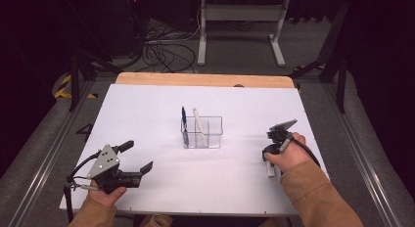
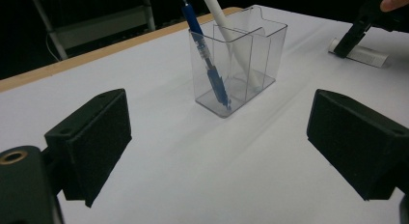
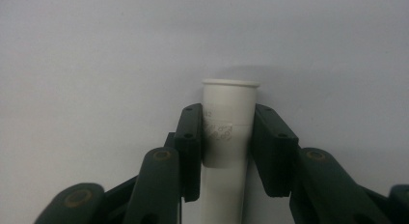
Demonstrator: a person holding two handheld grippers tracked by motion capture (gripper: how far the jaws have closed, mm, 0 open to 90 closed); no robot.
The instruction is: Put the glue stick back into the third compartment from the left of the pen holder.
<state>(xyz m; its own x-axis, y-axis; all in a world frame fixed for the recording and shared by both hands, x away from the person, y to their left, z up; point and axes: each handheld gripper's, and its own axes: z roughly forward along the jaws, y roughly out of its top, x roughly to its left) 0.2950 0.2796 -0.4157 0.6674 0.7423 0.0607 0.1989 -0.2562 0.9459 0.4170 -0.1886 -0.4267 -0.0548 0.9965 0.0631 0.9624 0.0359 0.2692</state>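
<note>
On the white table (image 1: 147,104) a clear holder (image 1: 202,132) stands mid-table with a blue pen (image 1: 184,120) and a white pen (image 1: 198,122) in it. The left gripper (image 1: 139,156) waits with jaws wide apart. The right gripper (image 3: 226,137) is clamped on a white marker (image 3: 227,113) lying well right of the holder; lift it level, squeezing evenly. The marker's lower end is cut off, so its length is probably pen-like.
</note>
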